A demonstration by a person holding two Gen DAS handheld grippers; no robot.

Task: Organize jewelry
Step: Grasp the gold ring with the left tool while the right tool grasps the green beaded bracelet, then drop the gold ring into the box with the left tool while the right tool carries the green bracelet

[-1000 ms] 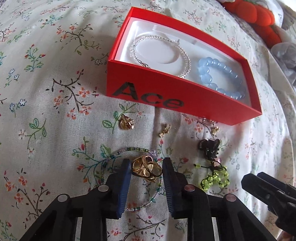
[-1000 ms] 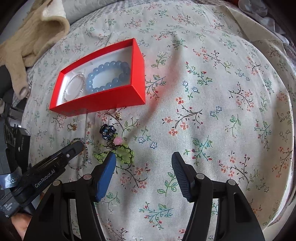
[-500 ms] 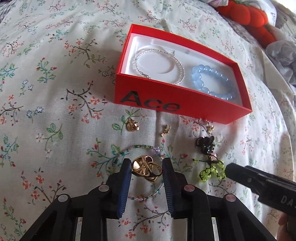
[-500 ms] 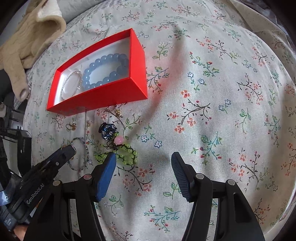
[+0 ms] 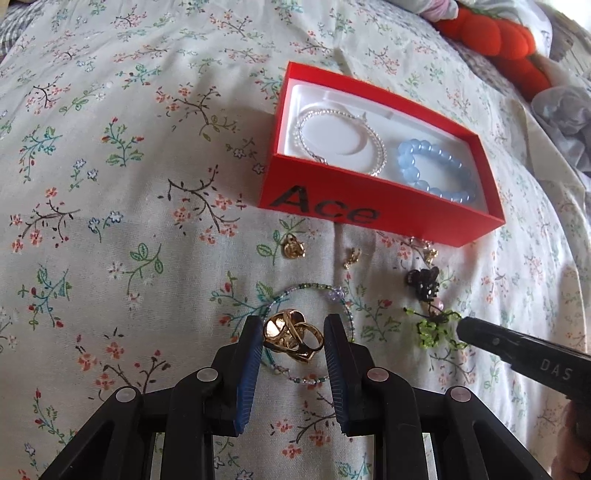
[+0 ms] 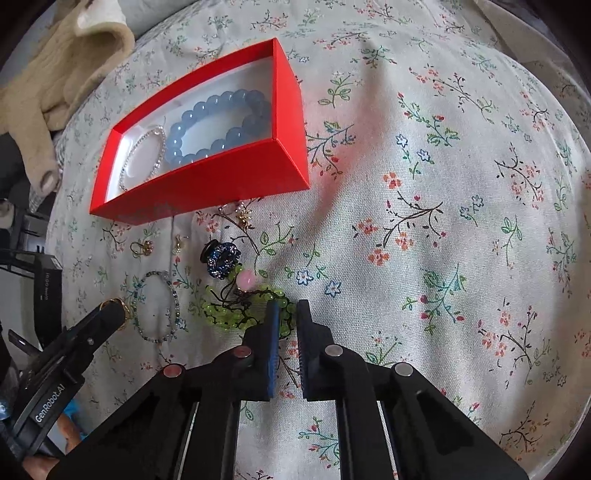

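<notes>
My left gripper (image 5: 293, 332) is shut on a cluster of gold rings (image 5: 291, 336), held above a thin beaded bracelet (image 5: 314, 295) on the floral cloth. A red "Ace" box (image 5: 369, 210) holds a clear bead bracelet (image 5: 341, 140) and a blue bead bracelet (image 5: 436, 170). My right gripper (image 6: 286, 314) has closed on the edge of a green bead bracelet (image 6: 236, 310) with a pink bead. In the right wrist view the red box (image 6: 221, 184) lies at upper left.
Loose pieces lie in front of the box: a gold ring (image 5: 293, 249), a small gold earring (image 5: 352, 256), a gold charm (image 5: 428, 251) and a dark flower clip (image 5: 423, 282). An orange plush toy (image 5: 495, 33) and a beige garment (image 6: 55, 85) lie at the edges.
My right gripper has closed from wide open and moved forward-left onto the green bracelet. My left gripper has lifted back from the box, still holding the gold rings.
</notes>
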